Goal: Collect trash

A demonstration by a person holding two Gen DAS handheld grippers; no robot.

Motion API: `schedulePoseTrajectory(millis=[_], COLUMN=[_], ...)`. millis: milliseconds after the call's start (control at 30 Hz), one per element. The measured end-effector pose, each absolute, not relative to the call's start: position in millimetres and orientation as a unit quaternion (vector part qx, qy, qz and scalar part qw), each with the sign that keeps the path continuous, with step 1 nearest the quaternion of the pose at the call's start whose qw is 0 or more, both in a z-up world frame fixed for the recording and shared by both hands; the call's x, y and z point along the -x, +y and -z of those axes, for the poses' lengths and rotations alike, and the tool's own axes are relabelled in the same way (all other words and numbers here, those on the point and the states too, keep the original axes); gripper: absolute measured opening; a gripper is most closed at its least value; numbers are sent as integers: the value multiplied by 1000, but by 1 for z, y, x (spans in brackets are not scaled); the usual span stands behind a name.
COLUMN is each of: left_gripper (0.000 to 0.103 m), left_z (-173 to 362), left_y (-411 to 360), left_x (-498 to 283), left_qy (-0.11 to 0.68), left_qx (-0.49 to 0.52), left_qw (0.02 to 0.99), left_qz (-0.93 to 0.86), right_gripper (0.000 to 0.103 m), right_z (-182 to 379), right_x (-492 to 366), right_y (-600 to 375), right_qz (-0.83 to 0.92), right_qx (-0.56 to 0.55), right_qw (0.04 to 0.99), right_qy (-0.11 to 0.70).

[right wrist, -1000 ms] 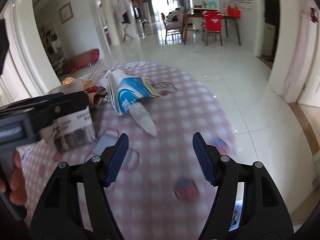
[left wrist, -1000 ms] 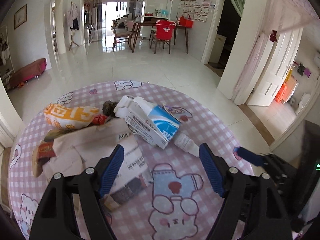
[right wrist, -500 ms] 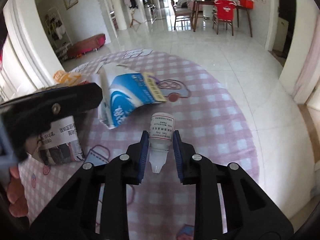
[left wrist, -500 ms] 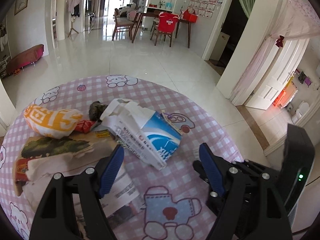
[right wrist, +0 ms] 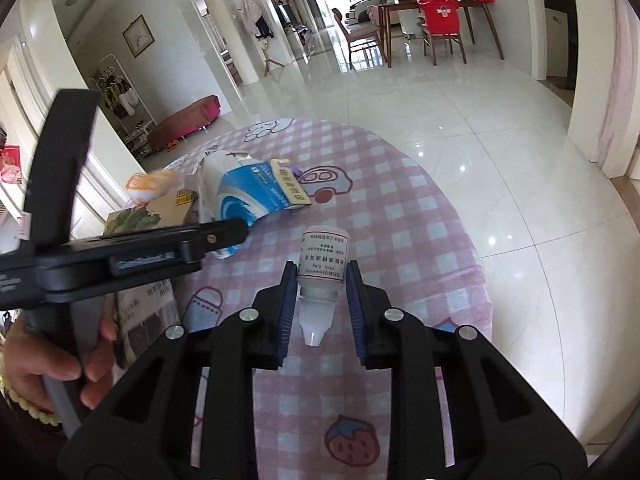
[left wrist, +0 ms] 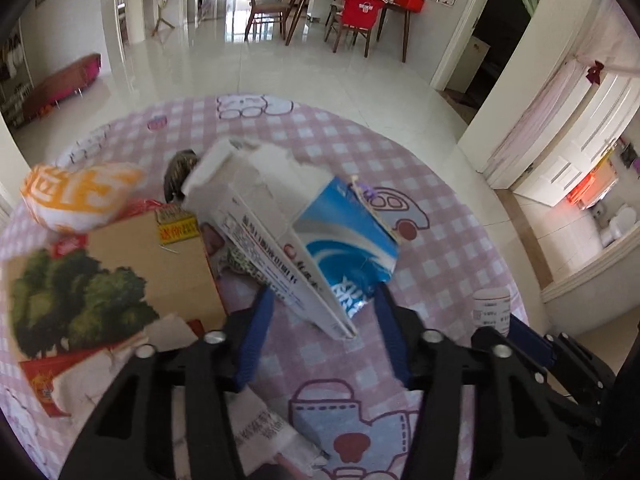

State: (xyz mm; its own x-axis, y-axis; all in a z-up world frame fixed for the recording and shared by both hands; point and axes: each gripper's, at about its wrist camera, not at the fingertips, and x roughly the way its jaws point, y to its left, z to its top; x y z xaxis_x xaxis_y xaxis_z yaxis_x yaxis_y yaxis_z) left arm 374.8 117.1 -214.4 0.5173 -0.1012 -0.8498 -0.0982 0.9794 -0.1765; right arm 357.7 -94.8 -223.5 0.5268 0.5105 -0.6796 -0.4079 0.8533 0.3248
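A torn blue-and-white milk carton (left wrist: 320, 240) lies tilted on the pink checked tablecloth (left wrist: 440, 240). Its near corner sits between the blue pads of my left gripper (left wrist: 320, 304), whose jaws are closing, and both pads touch its sides. In the right wrist view the same carton (right wrist: 244, 192) shows behind the left gripper's black frame. My right gripper (right wrist: 322, 280) is shut on a small white dropper bottle (right wrist: 324, 256) with its nozzle pointing toward the camera. That bottle (left wrist: 492, 308) also shows at the right of the left wrist view.
An orange-and-white bag (left wrist: 80, 196), a flat cardboard pack with a broccoli picture (left wrist: 100, 280) and printed paper (left wrist: 256, 432) lie left of the carton. A dark lump (left wrist: 178, 168) sits behind it. The round table's edge drops to tiled floor (right wrist: 520, 200) on the right. A person's hand (right wrist: 60, 368) holds the left gripper.
My left gripper moved forward and down onto the carton and its jaws narrowed around it. My right gripper went from wide open to shut on the dropper bottle.
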Motion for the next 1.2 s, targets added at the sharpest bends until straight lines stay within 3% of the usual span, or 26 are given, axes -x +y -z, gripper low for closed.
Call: schedulePoseTrajectory(millis=[133,200,800,1200], left_gripper=[8,6,6,6], left_z=[210,204,136,136], left_y=[118,116,90,-54], left_x=[-368,-362,-287,-247], left_qy=[482,474,410,416], left_qx=[102,94,66,15], left_qw=[870,875,909,892], left_qz=[1,7,39,176], right_gripper=[25,25,24,24], right_z=[224,223,176,169], right_x=[-356,-355,-289,-203], right_y=[-93,-91,-133,-272], right_qz=[-272,-275,-263,-140], right_qx=[-67,-68,-105,-162], right_qw=[868,867,888,926], right_qy=[411,410,364,312])
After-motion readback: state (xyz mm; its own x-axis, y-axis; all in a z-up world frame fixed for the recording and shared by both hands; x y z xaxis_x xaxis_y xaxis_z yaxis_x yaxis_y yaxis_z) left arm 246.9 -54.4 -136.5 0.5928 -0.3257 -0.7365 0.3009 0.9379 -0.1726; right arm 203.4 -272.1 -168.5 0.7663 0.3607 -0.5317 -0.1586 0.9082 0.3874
